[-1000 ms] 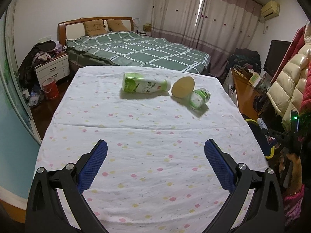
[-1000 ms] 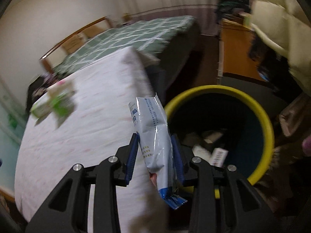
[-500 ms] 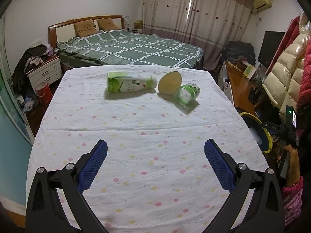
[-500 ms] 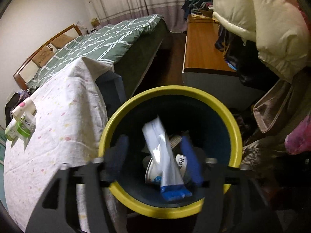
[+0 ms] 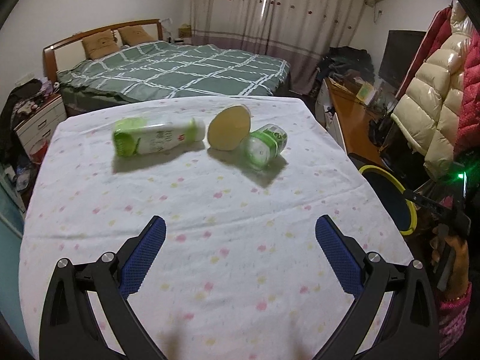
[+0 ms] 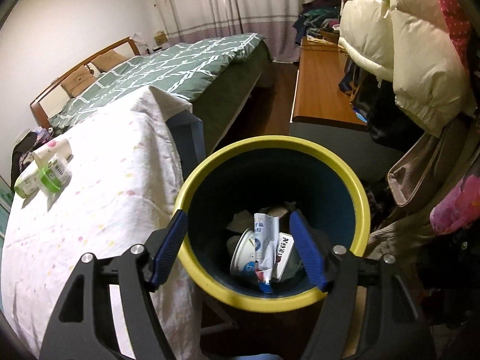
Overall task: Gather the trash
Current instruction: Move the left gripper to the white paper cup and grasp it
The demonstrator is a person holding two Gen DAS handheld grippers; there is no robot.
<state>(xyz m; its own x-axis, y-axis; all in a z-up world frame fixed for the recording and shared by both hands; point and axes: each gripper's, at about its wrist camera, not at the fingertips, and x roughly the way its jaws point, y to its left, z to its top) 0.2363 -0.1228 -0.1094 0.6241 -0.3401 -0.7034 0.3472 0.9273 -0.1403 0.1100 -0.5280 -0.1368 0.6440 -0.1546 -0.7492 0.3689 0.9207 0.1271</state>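
A green-and-white bottle [image 5: 153,139] lies on its side on the dotted tablecloth [image 5: 210,210], with a tan round lid [image 5: 229,131] and a small green jar [image 5: 265,147] beside it. My left gripper [image 5: 240,255] hovers over the near part of the cloth, open and empty, short of those items. My right gripper [image 6: 237,249] is open above the yellow-rimmed bin [image 6: 270,147]. A white-and-blue wrapper [image 6: 265,246] lies inside the bin among other trash, free of the jaws. The bottle [image 6: 28,180] and jar [image 6: 55,175] also show at the left in the right wrist view.
A bed with a green checked cover [image 5: 180,69] stands beyond the table. A wooden desk [image 6: 324,90] and hanging padded coats [image 6: 399,45] crowd the right side near the bin. A person's hand [image 5: 450,255] holds the right gripper at the table's right edge.
The right gripper opened and the wrapper dropped from its jaws into the bin. The left gripper moved forward over the table, so the bottle, lid and jar look closer.
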